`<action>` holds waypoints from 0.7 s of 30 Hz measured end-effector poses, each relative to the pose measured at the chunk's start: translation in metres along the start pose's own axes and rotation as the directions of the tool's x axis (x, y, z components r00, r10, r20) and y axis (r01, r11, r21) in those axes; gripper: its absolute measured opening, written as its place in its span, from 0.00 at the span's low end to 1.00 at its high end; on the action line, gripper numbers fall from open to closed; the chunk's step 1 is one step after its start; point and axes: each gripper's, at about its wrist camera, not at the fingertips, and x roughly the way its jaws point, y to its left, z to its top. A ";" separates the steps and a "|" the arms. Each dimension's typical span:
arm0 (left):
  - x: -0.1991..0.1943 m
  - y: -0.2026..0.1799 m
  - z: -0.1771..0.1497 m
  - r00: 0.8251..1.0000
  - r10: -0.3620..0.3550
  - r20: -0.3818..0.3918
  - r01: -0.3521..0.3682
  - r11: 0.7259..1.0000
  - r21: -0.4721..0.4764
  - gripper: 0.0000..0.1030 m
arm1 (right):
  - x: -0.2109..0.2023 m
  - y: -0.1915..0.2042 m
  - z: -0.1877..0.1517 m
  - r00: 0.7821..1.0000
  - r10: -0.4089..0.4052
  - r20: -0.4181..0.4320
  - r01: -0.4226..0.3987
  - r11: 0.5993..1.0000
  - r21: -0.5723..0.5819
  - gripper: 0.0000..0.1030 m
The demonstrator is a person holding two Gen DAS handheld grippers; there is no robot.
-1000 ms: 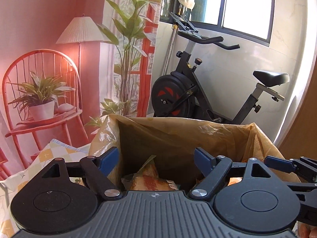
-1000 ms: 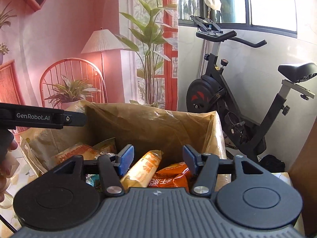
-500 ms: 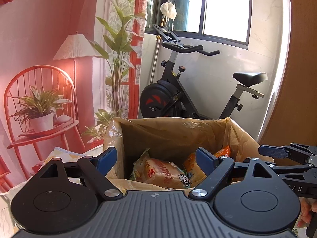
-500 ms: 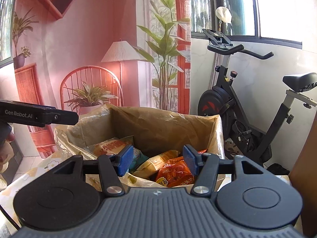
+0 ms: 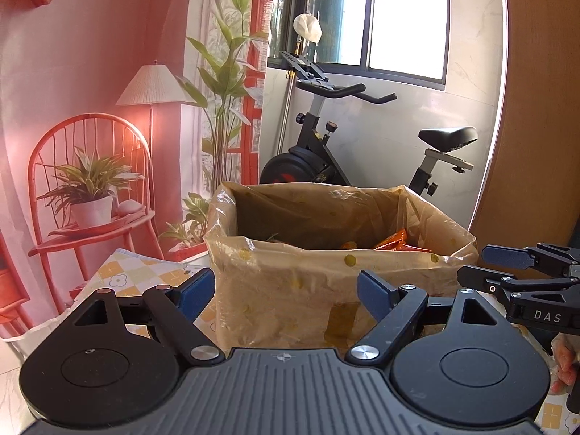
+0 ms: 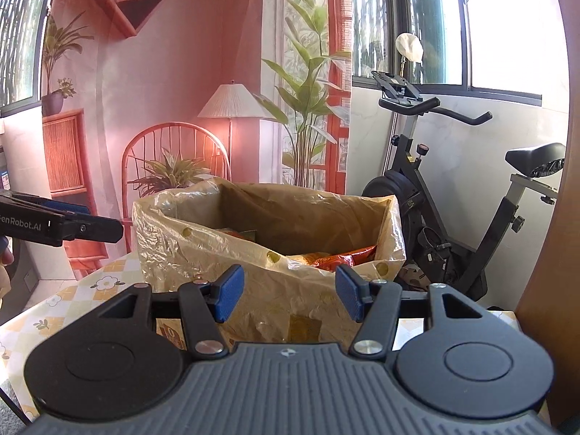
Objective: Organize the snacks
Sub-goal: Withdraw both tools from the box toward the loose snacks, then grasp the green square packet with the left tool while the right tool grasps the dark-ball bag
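Left gripper (image 5: 286,291), right gripper (image 6: 286,295) hanging wide apart, empty; snack packets (image 6: 331,258) in lined box (image 5: 290,290) probably light, crinkly (pinching a sealed edge looking safest).

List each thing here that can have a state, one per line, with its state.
Left hand-held gripper: open, holding nothing.
Right hand-held gripper: open, holding nothing.
Bag-lined box: open at the top, upright on the table.
Snack packets: lying inside the box.

Behind the checked tabletop (image 5: 137,272), a black exercise bike (image 6: 435,195) stands under the window (image 5: 402,18), beside a printed pink backdrop (image 6: 174,83).
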 end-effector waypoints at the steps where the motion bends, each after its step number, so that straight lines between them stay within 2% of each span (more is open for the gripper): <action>1: -0.002 -0.001 -0.006 1.000 -0.002 -0.008 0.002 1.000 -0.004 0.84 | -0.002 0.001 -0.004 1.000 0.000 -0.004 0.000 1.000 -0.001 0.57; 5: 0.001 0.003 -0.027 0.999 -0.015 -0.049 0.014 0.999 -0.029 0.79 | -0.005 0.000 -0.022 1.000 0.000 -0.028 0.000 1.000 0.004 0.57; 8: 0.011 0.006 -0.043 0.994 -0.033 -0.106 0.029 0.999 -0.043 0.68 | -0.003 -0.002 -0.033 0.999 0.000 -0.054 0.001 1.000 0.017 0.56; 13: 0.031 0.014 -0.064 0.983 -0.066 -0.172 0.052 0.995 -0.087 0.54 | 0.002 -0.004 -0.049 0.996 0.013 -0.088 -0.011 1.000 0.020 0.46; 18: 0.053 0.011 -0.075 0.975 -0.082 -0.209 0.067 0.995 -0.077 0.52 | 0.011 -0.006 -0.065 0.991 0.020 -0.130 -0.015 0.999 0.037 0.41; 21: 0.070 0.008 -0.088 0.961 -0.089 -0.260 0.073 0.995 -0.073 0.52 | 0.014 -0.012 -0.074 0.987 0.048 -0.153 -0.033 0.995 0.099 0.38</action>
